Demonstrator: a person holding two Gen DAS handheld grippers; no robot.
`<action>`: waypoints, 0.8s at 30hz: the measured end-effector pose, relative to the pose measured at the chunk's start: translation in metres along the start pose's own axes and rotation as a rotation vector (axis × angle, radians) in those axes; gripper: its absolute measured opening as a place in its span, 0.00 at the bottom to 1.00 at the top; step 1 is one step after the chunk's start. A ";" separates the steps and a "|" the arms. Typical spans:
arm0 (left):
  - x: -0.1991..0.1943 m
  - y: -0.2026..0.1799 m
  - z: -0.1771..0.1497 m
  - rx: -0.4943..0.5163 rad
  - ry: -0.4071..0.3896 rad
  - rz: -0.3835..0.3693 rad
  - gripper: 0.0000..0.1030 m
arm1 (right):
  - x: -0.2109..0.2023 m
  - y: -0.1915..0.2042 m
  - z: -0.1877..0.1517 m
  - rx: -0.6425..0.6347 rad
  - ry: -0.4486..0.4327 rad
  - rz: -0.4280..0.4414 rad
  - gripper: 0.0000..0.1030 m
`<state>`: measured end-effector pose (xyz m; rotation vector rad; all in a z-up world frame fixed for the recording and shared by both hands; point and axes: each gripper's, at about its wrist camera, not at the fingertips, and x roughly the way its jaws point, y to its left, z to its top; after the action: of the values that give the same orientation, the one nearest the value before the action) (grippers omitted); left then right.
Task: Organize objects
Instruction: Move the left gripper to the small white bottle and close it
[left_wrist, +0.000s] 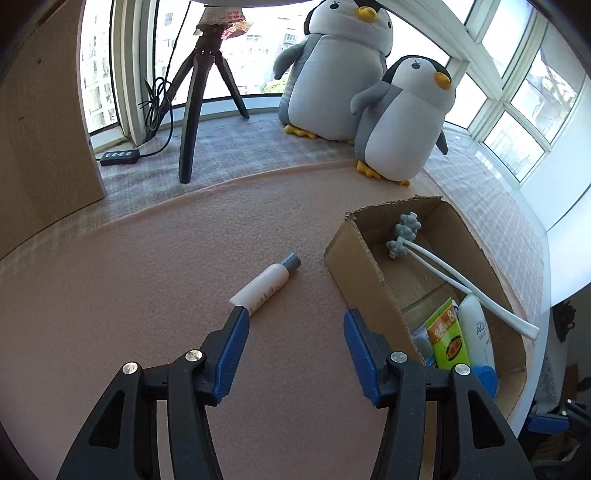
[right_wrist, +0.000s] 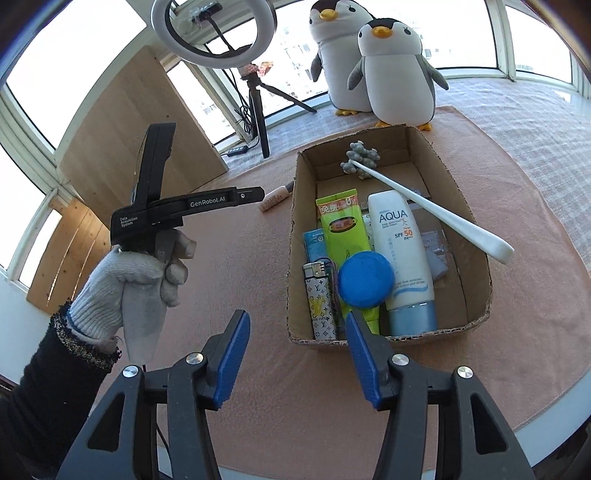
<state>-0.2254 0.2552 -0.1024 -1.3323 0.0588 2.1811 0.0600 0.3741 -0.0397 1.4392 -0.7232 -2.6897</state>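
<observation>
A small pale tube with a grey cap (left_wrist: 266, 283) lies on the pink mat, just beyond my open left gripper (left_wrist: 293, 317), whose left fingertip nearly touches its flat end. The same tube (right_wrist: 273, 198) peeks out left of the cardboard box (right_wrist: 295, 236). Inside the box lie a green tube (right_wrist: 345, 229), a white AQUA sunscreen bottle (right_wrist: 402, 251), a blue round lid (right_wrist: 365, 278), a patterned lighter (right_wrist: 321, 302) and a long white shoehorn (right_wrist: 424, 205) beside a grey knobbly piece (right_wrist: 360, 157). My right gripper (right_wrist: 295, 319) hangs open and empty before the box's near wall.
Two plush penguins (left_wrist: 369, 92) stand behind the box (left_wrist: 373, 269). A tripod (left_wrist: 199, 96) with a ring light (right_wrist: 214, 33), cables and a power strip (left_wrist: 118, 157) sit at the window. A gloved hand (right_wrist: 140, 280) holds the left gripper. A wooden panel (left_wrist: 44, 129) stands left.
</observation>
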 end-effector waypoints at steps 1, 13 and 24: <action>0.007 0.002 0.005 -0.010 -0.003 0.000 0.55 | -0.001 -0.002 -0.003 0.008 0.004 -0.005 0.49; 0.072 0.012 0.014 0.022 0.048 0.108 0.54 | -0.016 -0.032 -0.024 0.112 0.005 -0.064 0.49; 0.062 0.023 0.002 0.009 0.029 0.085 0.20 | -0.009 -0.025 -0.022 0.103 0.018 -0.038 0.49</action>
<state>-0.2591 0.2647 -0.1582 -1.3795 0.1383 2.2291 0.0875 0.3895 -0.0526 1.5120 -0.8539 -2.7014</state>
